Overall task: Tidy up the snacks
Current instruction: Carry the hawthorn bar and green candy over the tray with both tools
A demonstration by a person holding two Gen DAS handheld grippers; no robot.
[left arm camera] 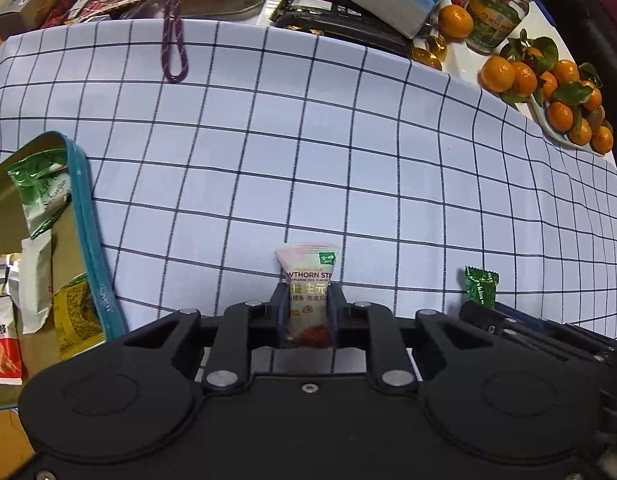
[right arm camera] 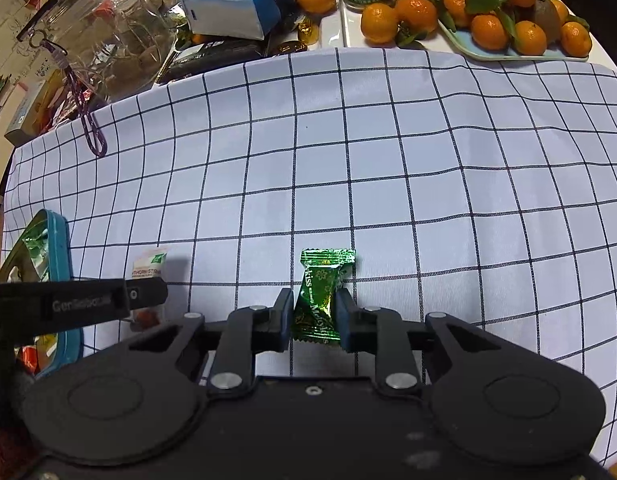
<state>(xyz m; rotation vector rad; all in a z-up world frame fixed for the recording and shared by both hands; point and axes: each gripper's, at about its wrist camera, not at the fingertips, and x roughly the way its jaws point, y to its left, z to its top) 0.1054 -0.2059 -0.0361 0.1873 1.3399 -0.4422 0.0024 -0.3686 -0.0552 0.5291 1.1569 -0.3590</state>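
My left gripper (left arm camera: pixel 308 300) is shut on a pale pink hawthorn strip packet (left arm camera: pixel 309 280), held upright above the checked cloth. My right gripper (right arm camera: pixel 315 312) is shut on a green foil candy (right arm camera: pixel 320 294), also above the cloth. In the left wrist view the green candy (left arm camera: pixel 480 286) and the right gripper show at the lower right. In the right wrist view the hawthorn packet (right arm camera: pixel 148 266) and the left gripper (right arm camera: pixel 108 300) show at the left. A teal-rimmed tin (left arm camera: pixel 88 236) at the left holds several snack packets; it also shows in the right wrist view (right arm camera: pixel 60 248).
A white cloth with dark grid lines (left arm camera: pixel 308 140) covers the table. At the back stand a glass jar (right arm camera: pixel 104 40), a blue tissue pack (right arm camera: pixel 236 4), a labelled jar (left arm camera: pixel 496 16) and a tray of tangerines (right arm camera: pixel 508 20). A purple cord loop (left arm camera: pixel 174 52) lies on the cloth's far edge.
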